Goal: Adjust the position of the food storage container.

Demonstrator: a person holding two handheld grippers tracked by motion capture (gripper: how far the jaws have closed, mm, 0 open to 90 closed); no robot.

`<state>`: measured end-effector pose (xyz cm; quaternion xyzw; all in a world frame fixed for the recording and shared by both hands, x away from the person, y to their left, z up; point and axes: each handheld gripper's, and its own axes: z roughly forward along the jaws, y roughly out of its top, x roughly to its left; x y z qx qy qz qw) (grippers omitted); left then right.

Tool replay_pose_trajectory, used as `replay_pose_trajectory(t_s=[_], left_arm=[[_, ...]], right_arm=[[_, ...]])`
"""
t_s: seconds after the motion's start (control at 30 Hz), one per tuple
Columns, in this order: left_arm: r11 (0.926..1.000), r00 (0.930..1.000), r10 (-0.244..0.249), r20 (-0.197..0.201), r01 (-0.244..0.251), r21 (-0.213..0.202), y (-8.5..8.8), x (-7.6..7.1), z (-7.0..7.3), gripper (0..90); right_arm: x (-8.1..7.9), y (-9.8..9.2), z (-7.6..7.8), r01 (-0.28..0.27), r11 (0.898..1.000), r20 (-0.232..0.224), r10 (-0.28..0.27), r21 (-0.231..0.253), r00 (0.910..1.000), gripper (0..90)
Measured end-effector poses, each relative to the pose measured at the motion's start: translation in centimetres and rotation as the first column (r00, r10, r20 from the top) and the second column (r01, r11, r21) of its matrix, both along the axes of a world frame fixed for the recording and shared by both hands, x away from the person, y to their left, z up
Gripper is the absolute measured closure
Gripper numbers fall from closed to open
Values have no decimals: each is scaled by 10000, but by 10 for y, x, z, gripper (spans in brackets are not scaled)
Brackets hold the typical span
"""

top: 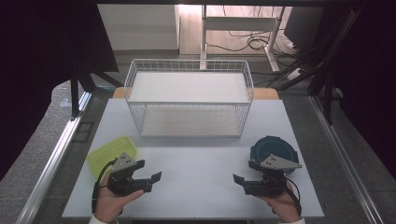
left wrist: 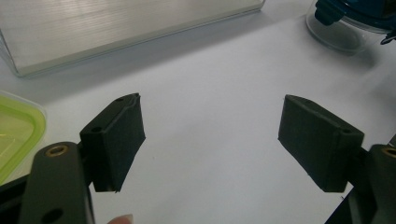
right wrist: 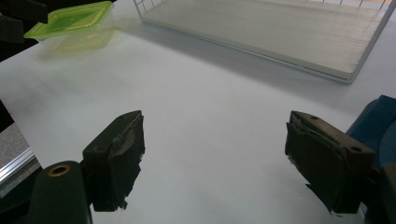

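A green-lidded rectangular container point(top: 112, 154) lies at the table's left, just behind my left gripper point(top: 150, 171). A round dark-blue container point(top: 273, 150) sits at the right, behind my right gripper point(top: 243, 172). Both grippers rest low near the front edge, pointing inward at each other, open with only bare table between the jaws. The left gripper view has its open gripper point(left wrist: 212, 140), the green lid point(left wrist: 16, 135) at left and the blue container point(left wrist: 355, 18) far off. The right gripper view has its open gripper point(right wrist: 215, 158), the green container point(right wrist: 74, 25) and the blue one's edge point(right wrist: 373, 123).
A white wire two-tier rack point(top: 189, 100) stands at the back middle of the white table point(top: 196, 163). Its lower shelf board point(right wrist: 280, 32) lies level with the tabletop. A metal rail point(top: 51, 163) runs along the left beyond the table.
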<state>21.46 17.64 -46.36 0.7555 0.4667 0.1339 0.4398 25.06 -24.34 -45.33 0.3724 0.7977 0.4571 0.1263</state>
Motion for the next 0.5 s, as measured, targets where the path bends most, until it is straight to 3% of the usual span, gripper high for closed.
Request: replay_pose_trajectory(t_s=[0.23,0.5], left_arm=[[9999,9997,-21,-230,25,142,-3,3,-5,210],[10000,9999,32,-144,-32,58,0,1,-2,206]], right_arm=[[2,-2,0,70,9999,-178,-72,-88,9998,209],[3,-1,2,122,9998,-198,-125,-144,9997,220]])
